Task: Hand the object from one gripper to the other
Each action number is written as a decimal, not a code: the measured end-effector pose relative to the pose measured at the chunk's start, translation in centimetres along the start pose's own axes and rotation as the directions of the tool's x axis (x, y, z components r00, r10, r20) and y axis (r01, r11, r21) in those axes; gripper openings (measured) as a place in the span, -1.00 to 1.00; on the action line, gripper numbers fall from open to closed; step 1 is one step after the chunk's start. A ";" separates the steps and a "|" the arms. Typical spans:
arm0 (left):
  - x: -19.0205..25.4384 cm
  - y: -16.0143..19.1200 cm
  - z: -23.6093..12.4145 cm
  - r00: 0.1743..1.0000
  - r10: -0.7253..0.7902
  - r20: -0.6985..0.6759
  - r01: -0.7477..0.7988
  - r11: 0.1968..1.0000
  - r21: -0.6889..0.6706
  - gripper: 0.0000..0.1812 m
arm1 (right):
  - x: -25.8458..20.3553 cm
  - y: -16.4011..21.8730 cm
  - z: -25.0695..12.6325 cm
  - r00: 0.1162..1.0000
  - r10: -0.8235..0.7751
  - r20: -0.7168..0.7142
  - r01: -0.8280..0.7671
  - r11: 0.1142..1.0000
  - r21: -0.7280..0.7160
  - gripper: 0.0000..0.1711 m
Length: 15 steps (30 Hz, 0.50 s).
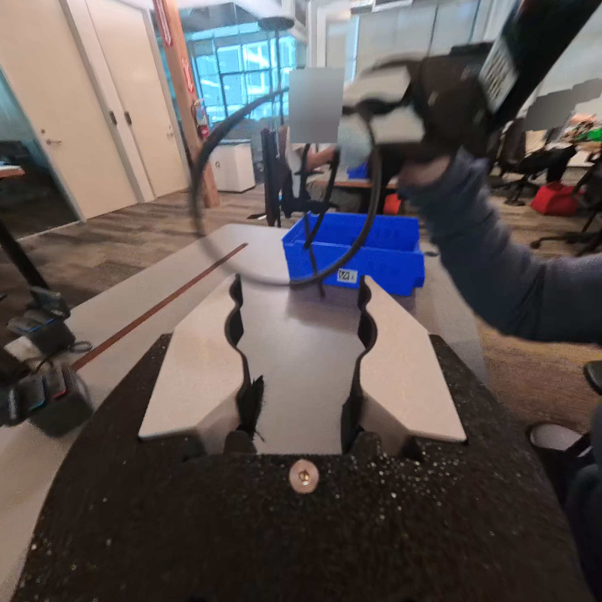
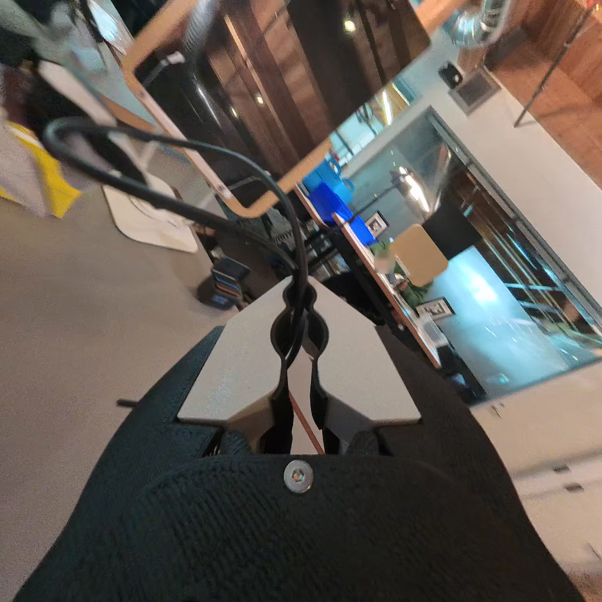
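Note:
The object is a thin black cable (image 1: 369,228) bent into a loop. My right gripper (image 2: 298,286) is shut on the cable (image 2: 182,143) near its fingertips, and the loop arcs off to the upper left. In the left wrist view the right gripper (image 1: 374,120) is held high at the upper right, with the cable loop hanging from it above the table. My left gripper (image 1: 299,286) is open and empty, low over the table, below and in front of the hanging loop.
A blue plastic bin (image 1: 355,254) stands on the grey table (image 1: 293,342) just beyond my left fingertips. A sleeved arm (image 1: 508,260) reaches in from the right. Battery chargers (image 1: 42,329) sit at the left. Office chairs and a seated person are behind. There is about 12 centimeters between the tips of the two grippers.

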State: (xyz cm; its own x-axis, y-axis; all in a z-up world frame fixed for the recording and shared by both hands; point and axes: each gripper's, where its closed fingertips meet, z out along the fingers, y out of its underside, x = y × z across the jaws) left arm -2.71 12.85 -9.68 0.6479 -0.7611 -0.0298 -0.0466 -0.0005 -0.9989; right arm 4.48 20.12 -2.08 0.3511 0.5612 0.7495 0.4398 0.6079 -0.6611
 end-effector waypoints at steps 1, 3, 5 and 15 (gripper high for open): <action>-0.4 1.0 -0.1 0.999 0.011 0.035 -0.010 1.000 -0.023 -0.20 | 1.9 0.5 -1.4 1.000 0.001 -0.022 -0.002 0.999 -0.038 -0.99; -0.9 2.5 -0.5 0.997 0.023 0.080 -0.020 0.999 -0.035 -0.19 | 5.6 2.2 -4.6 0.998 -0.001 -0.064 -0.009 0.989 -0.148 -1.00; -0.7 3.5 -0.8 0.998 -0.004 0.063 0.006 1.000 -0.024 -0.19 | 8.9 4.7 -7.8 0.994 -0.009 -0.107 -0.023 0.956 -0.293 -0.99; -1.4 5.7 -2.3 0.993 -0.075 0.092 0.075 0.997 -0.001 -0.29 | 12.4 23.3 -18.3 0.942 0.095 -0.320 -0.313 0.590 -0.745 -0.98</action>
State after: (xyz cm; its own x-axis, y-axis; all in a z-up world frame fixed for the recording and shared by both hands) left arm -5.65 12.40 -15.21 0.7167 -0.6961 0.0415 0.0012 -0.0583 -0.9983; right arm 34.24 30.95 -7.61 0.6377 0.4070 0.6540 0.7650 -0.2353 -0.5995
